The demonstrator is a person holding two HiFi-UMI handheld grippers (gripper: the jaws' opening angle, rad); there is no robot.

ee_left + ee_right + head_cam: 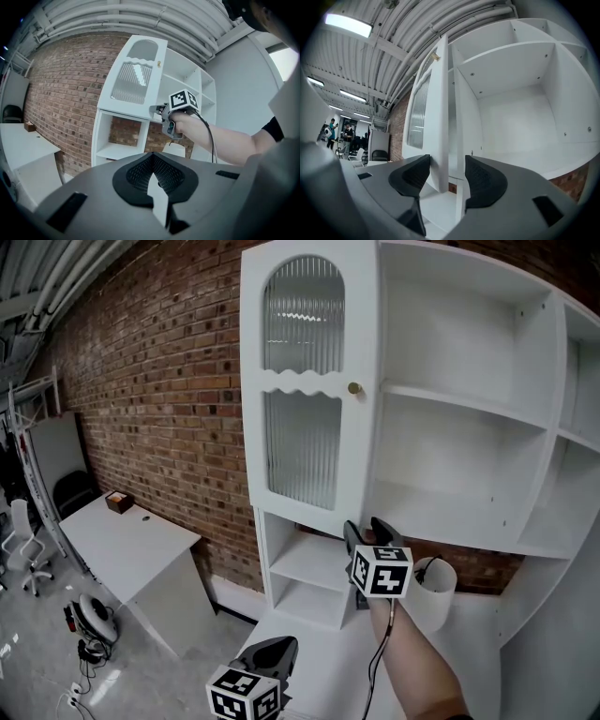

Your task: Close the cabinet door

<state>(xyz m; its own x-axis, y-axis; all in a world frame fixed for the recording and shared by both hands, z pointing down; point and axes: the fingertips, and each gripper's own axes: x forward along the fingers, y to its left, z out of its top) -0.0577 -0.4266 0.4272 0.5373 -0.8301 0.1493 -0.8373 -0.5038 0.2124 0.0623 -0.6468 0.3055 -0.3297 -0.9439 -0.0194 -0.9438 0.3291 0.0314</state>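
The white cabinet door with ribbed glass panes and a gold knob stands swung out to the left of the bare shelves. My right gripper is at the door's lower free corner. In the right gripper view the door's edge runs between the jaws of the right gripper; they are open, the left pad close against the door face, the right pad apart from it. My left gripper hangs low at the front, shut and empty, its tips together.
A white cup-like bin stands on the counter just right of my right hand. Lower open cubbies sit under the door. A white desk with a small brown box stands at the left by the brick wall.
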